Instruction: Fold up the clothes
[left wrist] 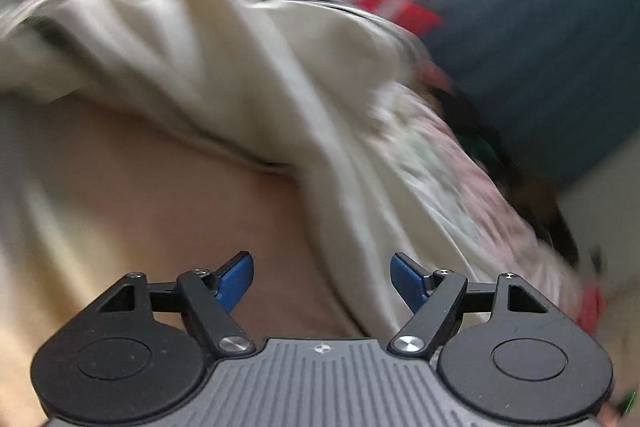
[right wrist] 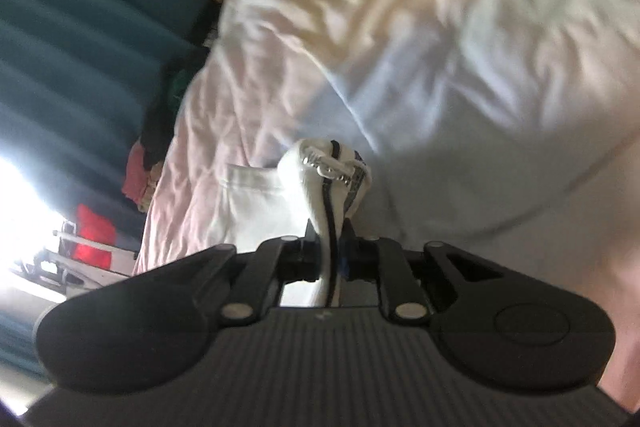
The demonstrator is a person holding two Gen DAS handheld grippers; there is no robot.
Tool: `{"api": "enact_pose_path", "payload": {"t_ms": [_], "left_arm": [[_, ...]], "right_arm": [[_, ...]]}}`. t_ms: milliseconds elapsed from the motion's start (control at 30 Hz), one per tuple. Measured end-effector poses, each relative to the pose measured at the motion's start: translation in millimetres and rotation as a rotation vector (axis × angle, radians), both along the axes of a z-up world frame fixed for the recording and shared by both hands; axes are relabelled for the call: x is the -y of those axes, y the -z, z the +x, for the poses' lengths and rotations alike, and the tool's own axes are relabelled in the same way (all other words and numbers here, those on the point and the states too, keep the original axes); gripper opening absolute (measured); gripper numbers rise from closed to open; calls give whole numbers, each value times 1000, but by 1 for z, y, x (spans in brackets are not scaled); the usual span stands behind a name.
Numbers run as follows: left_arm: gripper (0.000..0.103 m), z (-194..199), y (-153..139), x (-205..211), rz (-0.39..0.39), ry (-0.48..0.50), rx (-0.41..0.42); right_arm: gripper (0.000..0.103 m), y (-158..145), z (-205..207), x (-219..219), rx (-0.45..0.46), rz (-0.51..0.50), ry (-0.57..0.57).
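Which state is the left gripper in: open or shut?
Open. The left gripper has its blue fingertips standing well apart with nothing between them; the cream garment lies beyond.

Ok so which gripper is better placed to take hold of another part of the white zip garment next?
Left, probably. The left gripper is open and empty, with the cream garment just ahead. The right gripper is shut on the garment's zipper edge, so it cannot take another hold.

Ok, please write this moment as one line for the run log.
left gripper: open, holding nothing | right gripper: shut on cream zippered garment | pale pink bedsheet beneath
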State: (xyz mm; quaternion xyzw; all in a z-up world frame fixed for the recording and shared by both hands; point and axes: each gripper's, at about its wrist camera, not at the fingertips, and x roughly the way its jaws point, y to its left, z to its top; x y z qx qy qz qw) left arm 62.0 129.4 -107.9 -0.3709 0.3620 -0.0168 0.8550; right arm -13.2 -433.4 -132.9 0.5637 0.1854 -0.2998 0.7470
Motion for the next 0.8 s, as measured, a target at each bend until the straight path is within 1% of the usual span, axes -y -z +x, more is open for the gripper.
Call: {"api": "enact_pose_path", "payload": {"t_ms": [67,133,167,200,233,267,300,333,400,433,467,500,533,567,600,633,667,700,733,800], "left_arm": [[79,-3,11,-28,-124,-114,-49],[79,-11,23,-56,-276,-231,-39],[79,-15,27,-70,-336,-287,-32],[79,-18,29,-81,-366,-343,-23],[79,-20,29,-91,-384,-398,-9],[79,-22,30,-100,-399,-451,5],[79,-24,29,-108,-410,-498,17],[80,-23,28,-115,-420,-534,20],[79,-14,26,-125,-413,-581,6],[75,-9,25,-130,-402,-605,-1],[72,-4,23,-136,-375,-627,-9],[70,1,21,-141,-354,-643,-16],[70,5,18,-145,-347,-643,-19],[68,9,15,-149,-338,-642,-26],[59,12,12,-152,-317,-637,-41],[47,16,9,-154,-287,-629,-59],[40,19,6,-157,-267,-621,-80],[26,21,1,-162,-257,-616,-96],[22,19,-8,-169,-246,-611,-86],[19,14,-27,-182,-223,-600,-69]], "right_arm": [[14,8,-3,1,14,69,6],[18,16,-6,1,29,120,5],[24,19,-9,2,40,150,10],[33,23,-16,4,54,178,20],[38,25,-19,3,76,201,30],[46,27,-22,2,98,223,37],[47,27,-21,-1,118,231,23],[48,25,-18,-3,117,219,-7],[47,21,-13,-8,110,192,-64],[47,18,-8,-10,81,158,-78],[46,18,-3,-9,61,133,-83],[42,18,3,-9,40,108,-88],[36,19,8,-8,19,84,-92],[18,20,11,-6,-9,67,-92],[13,22,14,-5,-37,51,-91],[10,23,16,-3,-60,35,-87],[9,22,13,-1,-51,26,-61],[9,18,12,1,-47,0,-56],[9,14,11,2,-44,-28,-53],[8,1,11,1,-50,-102,-66]]}}
